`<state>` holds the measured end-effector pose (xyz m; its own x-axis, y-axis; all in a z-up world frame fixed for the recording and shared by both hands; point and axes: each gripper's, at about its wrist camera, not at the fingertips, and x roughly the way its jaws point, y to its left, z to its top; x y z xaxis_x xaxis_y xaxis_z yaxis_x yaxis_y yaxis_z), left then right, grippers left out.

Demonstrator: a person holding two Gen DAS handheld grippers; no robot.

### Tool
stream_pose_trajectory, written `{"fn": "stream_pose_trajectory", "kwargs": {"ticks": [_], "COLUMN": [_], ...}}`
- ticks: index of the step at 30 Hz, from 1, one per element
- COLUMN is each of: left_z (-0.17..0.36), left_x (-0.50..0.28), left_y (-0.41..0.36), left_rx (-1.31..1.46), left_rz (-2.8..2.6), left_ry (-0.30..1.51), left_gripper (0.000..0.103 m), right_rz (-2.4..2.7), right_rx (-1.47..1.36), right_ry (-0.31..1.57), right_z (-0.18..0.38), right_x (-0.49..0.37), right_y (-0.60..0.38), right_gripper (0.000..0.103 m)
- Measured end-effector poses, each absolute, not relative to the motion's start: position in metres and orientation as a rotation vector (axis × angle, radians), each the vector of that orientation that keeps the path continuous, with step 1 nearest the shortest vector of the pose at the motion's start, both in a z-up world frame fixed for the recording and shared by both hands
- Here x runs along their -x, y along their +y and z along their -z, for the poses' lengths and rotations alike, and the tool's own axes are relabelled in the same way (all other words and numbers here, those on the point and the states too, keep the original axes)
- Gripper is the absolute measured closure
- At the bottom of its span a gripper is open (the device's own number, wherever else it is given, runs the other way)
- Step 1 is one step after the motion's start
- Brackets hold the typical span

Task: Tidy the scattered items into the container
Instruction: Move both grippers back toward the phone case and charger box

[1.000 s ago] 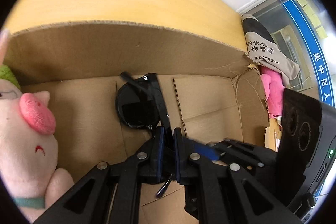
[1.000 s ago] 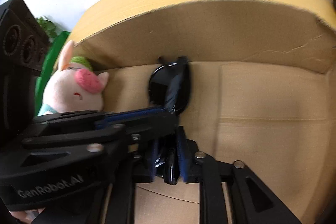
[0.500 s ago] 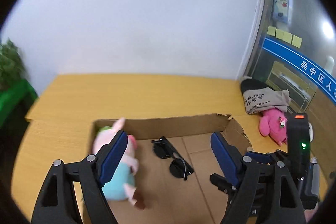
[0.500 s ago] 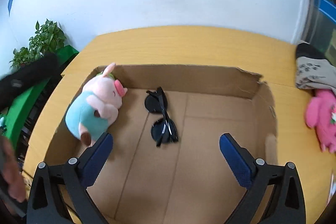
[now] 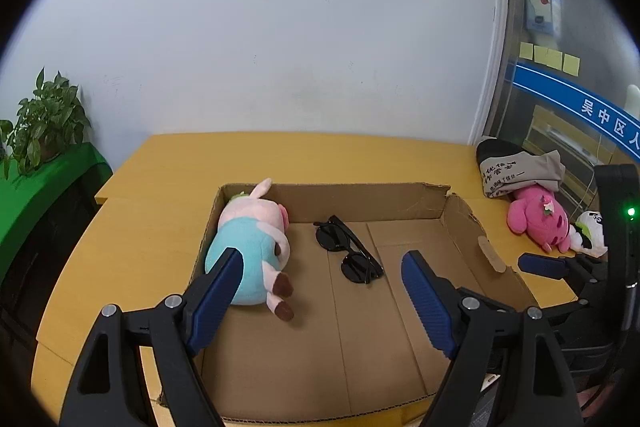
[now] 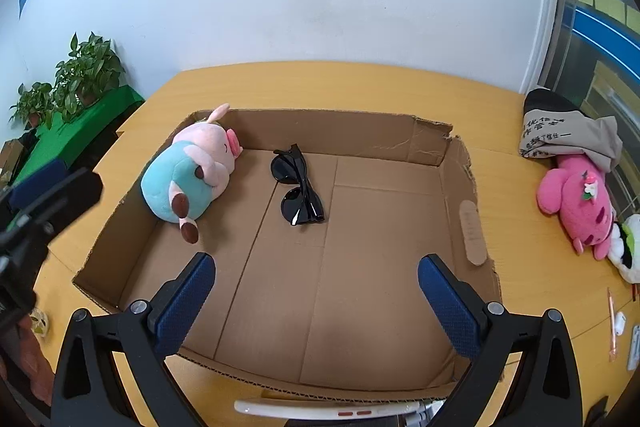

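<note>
Two items boxed: black folded sunglasses (image 6: 298,185) mid-floor of brown cardboard box (image 6: 472,187), pig plush (image 6: 188,179) in its far-left corner. Left gripper (image 5: 322,291) and right gripper (image 6: 316,301): jaws wide, empty. Risk: pink plush (image 6: 576,203) near table's right edge (image 6: 512,163) nudged off during reach.

Yellow wooden table (image 6: 320,83) carries cardboard box (image 6: 472,227), pink plush (image 6: 576,195), folded cloth (image 6: 568,135) at right.

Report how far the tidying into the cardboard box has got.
Done: the pig plush and the folded black sunglasses lie inside the cardboard box. In hand: nothing; the left tongs and right tongs have just opened and stand empty above the box. Left: the pink plush, the printed grey cloth and a white plush beside them, all on the table right of the box.
</note>
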<state>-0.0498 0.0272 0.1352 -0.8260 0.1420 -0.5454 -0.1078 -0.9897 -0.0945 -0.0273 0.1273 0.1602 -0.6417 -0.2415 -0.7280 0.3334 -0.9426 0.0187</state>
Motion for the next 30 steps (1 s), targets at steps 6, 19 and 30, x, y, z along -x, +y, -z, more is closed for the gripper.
{"fn": "stream_pose_trajectory", "kwargs": {"ticks": [6, 19, 30], "left_z": [-0.137, -0.134, -0.12], "left_x": [0.044, 0.045, 0.04], "left_y": [0.032, 0.039, 0.038], "left_rx": [0.861, 0.878, 0.894], "left_rz": [-2.86, -2.838, -2.891], "left_ry": [-0.083, -0.059, -0.157], "left_gripper": [0.022, 0.022, 0.022], "right_rz": [2.585, 2.6, 2.57], "right_rx": [-1.117, -1.14, -1.137], "right_ry": [0.164, 0.122, 0.191], "right_z": [-0.166, -0.161, -0.154], "right_x": [0.021, 0.019, 0.017], "right_y": [0.13, 0.138, 0.142], "right_gripper": [0.0, 0.0, 0.0]}}
